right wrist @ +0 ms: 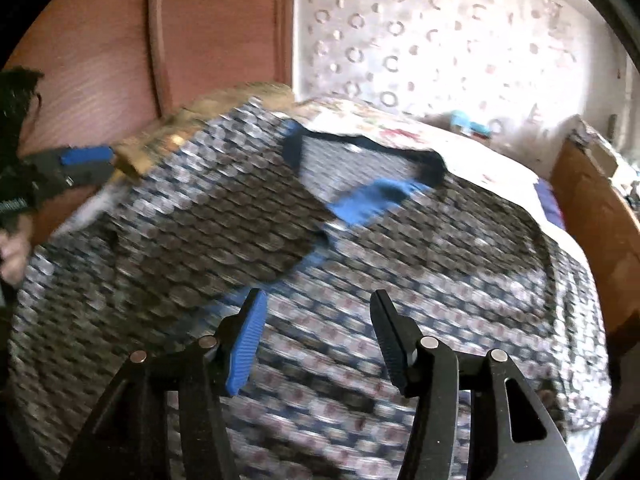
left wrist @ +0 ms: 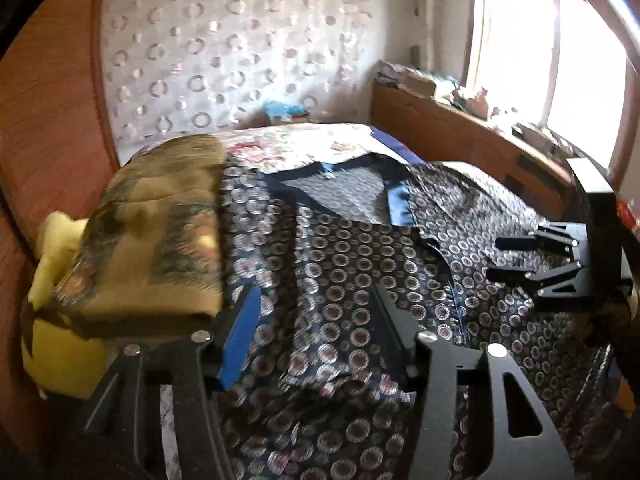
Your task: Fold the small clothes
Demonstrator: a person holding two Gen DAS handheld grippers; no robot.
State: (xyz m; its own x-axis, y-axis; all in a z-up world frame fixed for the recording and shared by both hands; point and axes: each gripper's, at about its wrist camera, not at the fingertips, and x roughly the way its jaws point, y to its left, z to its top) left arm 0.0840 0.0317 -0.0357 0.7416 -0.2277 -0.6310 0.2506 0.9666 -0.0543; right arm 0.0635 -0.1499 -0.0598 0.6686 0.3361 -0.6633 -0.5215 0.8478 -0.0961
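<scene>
A dark navy top (left wrist: 360,248) printed with pale rings lies spread on the bed, its blue-trimmed neckline (left wrist: 332,172) toward the far side. In the right wrist view the top (right wrist: 240,216) is blurred, and a darker panel with a blue cuff (right wrist: 372,200) is folded over its middle. My left gripper (left wrist: 314,292) hovers over the top's near left part, jaws apart, with cloth below the gap. It shows again as the left gripper (right wrist: 86,166) at the top's left edge. My right gripper (right wrist: 318,300) stands open above the top's near part. From the left wrist the right gripper (left wrist: 512,258) is empty.
A folded olive quilt (left wrist: 152,232) lies on the bed's left side, over a yellow cloth (left wrist: 60,352). Floral bedding (left wrist: 304,144) covers the far part. Red-brown wooden panels (left wrist: 48,140) rise at left. A cluttered wooden ledge (left wrist: 460,120) runs under the window (left wrist: 560,60). A hand (right wrist: 14,256) shows at left.
</scene>
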